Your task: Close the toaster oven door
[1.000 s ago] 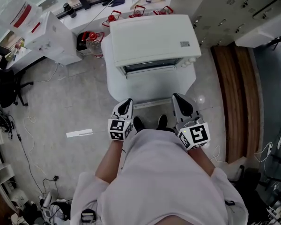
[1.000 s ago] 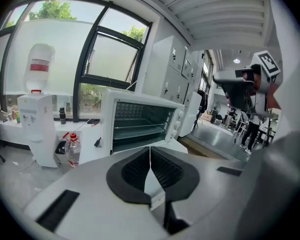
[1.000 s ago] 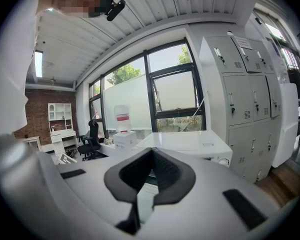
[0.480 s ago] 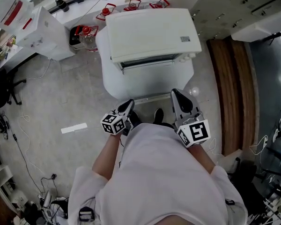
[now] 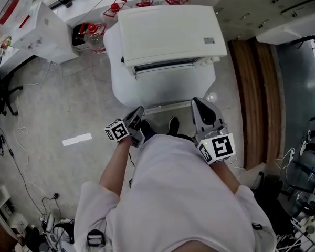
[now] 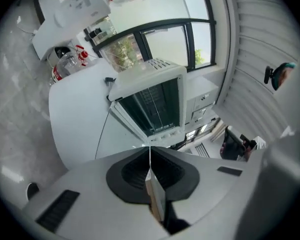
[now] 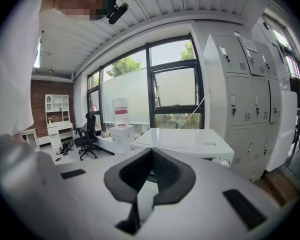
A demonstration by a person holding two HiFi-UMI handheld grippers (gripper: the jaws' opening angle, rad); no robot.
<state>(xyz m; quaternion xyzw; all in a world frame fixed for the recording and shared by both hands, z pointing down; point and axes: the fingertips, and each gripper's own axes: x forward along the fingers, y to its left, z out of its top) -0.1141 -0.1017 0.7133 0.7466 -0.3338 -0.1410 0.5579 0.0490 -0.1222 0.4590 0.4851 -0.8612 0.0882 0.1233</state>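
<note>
The white toaster oven point(image 5: 168, 35) stands on a round white table point(image 5: 163, 85) straight ahead of me. Its dark glass door point(image 6: 155, 109) faces me and looks close to shut; I cannot tell whether it sits fully flush. My left gripper point(image 5: 138, 111) hangs low at the table's near edge, rolled onto its side, jaws shut with nothing between them point(image 6: 149, 146). My right gripper point(image 5: 196, 102) is level with it on the right, also short of the table edge. Its jaws point(image 7: 151, 150) meet at the tip and are empty. Neither gripper touches the oven.
Water bottles with red caps point(image 5: 89, 35) stand on the floor behind the table at the left. A white cabinet point(image 5: 37, 25) is at far left, grey lockers point(image 5: 262, 4) at top right. The person's shoes point(image 5: 173, 125) are under the table edge; a paper strip point(image 5: 77, 139) lies on the floor.
The left gripper has sunk and rolled, so its marker cube now faces left. The right gripper has stayed put. The head view has drifted slightly.
</note>
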